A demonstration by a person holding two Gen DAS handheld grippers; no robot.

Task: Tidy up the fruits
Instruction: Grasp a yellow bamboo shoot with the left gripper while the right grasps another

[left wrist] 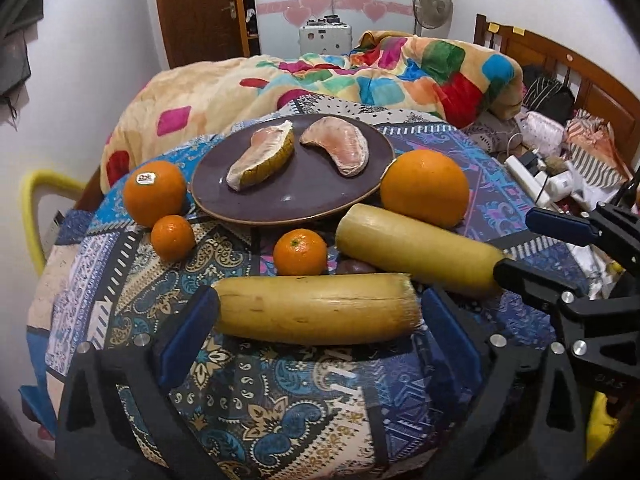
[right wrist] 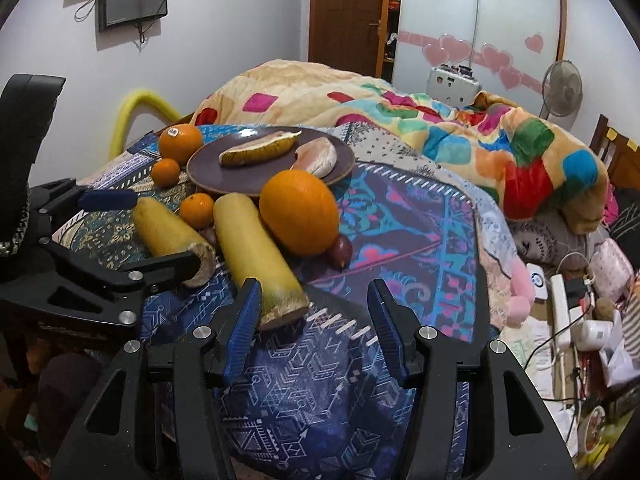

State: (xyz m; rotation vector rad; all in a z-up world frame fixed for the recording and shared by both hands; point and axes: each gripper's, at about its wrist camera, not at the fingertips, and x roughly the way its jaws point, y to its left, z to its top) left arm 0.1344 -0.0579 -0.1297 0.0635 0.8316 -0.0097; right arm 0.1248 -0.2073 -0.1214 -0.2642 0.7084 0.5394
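On a patterned cloth lie two yellow cane pieces. My left gripper (left wrist: 318,320) is open, its blue pads at either end of the near cane piece (left wrist: 316,308), apart from it. My right gripper (right wrist: 316,320) is open; its left pad is beside the cut end of the far cane piece (right wrist: 256,256), which also shows in the left wrist view (left wrist: 416,254). A dark plate (left wrist: 288,204) holds two pomelo segments (left wrist: 262,160). Two big oranges (left wrist: 425,188) and two small oranges (left wrist: 300,252) lie around the plate. A small dark fruit (right wrist: 340,250) sits by the big orange.
A colourful blanket (left wrist: 360,76) is bunched behind the plate. A yellow chair back (left wrist: 34,208) stands at the left. Cables, a power strip (right wrist: 560,312) and clutter lie to the right, below the cloth's edge.
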